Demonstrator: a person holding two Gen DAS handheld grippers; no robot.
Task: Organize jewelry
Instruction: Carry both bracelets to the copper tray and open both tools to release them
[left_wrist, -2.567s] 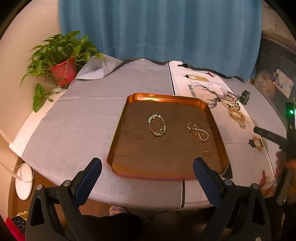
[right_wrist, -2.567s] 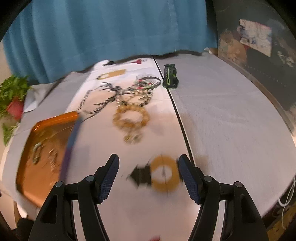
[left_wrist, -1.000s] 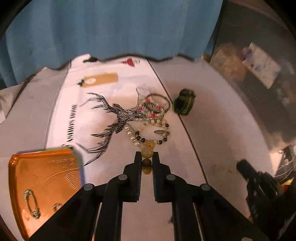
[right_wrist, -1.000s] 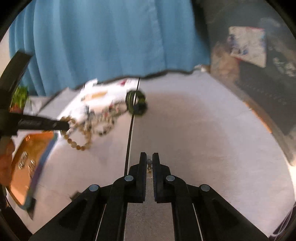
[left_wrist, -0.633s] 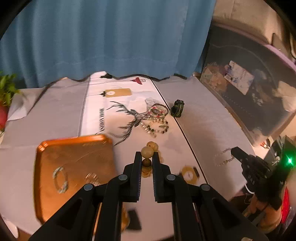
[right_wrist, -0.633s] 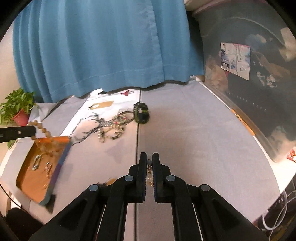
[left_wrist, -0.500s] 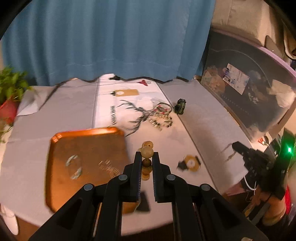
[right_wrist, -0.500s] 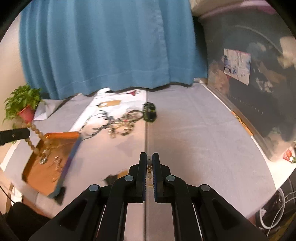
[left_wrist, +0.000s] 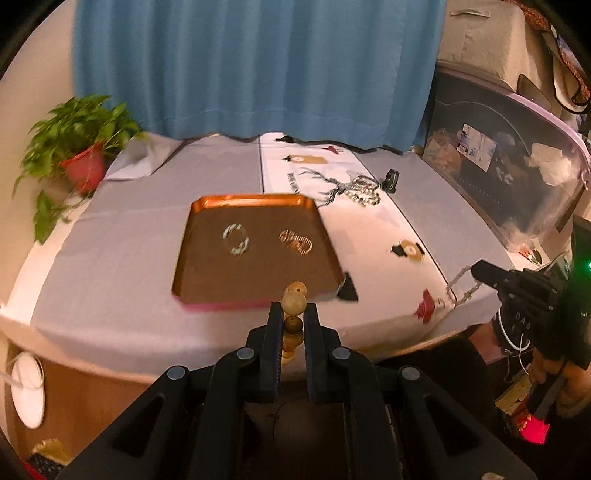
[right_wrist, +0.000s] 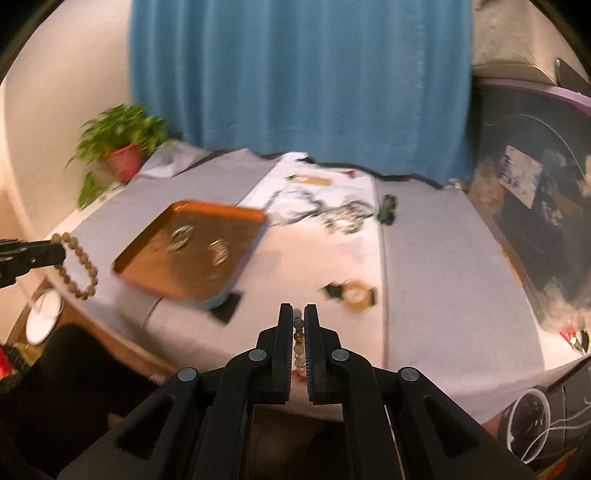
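Note:
My left gripper (left_wrist: 293, 310) is shut on a wooden bead bracelet (left_wrist: 294, 302) and holds it in the air in front of the table's near edge. The bracelet hangs from it in the right wrist view (right_wrist: 79, 264). My right gripper (right_wrist: 299, 314) is shut on a small pale bead bracelet (right_wrist: 298, 338), which shows dangling in the left wrist view (left_wrist: 460, 286). The copper tray (left_wrist: 258, 201) holds a green bead bracelet (left_wrist: 236, 240) and a dark bead bracelet (left_wrist: 295, 242).
More jewelry (left_wrist: 364, 190) lies in a heap on the white deer-print cloth, with a dark watch (left_wrist: 391, 181) beside it. A gold round piece (left_wrist: 410, 251) lies right of the tray. A potted plant (left_wrist: 81, 162) stands far left. A blue curtain hangs behind.
Both grippers closed on bracelets and lifted them. Both have pulled back from the table, and the left has swung left toward the tray.

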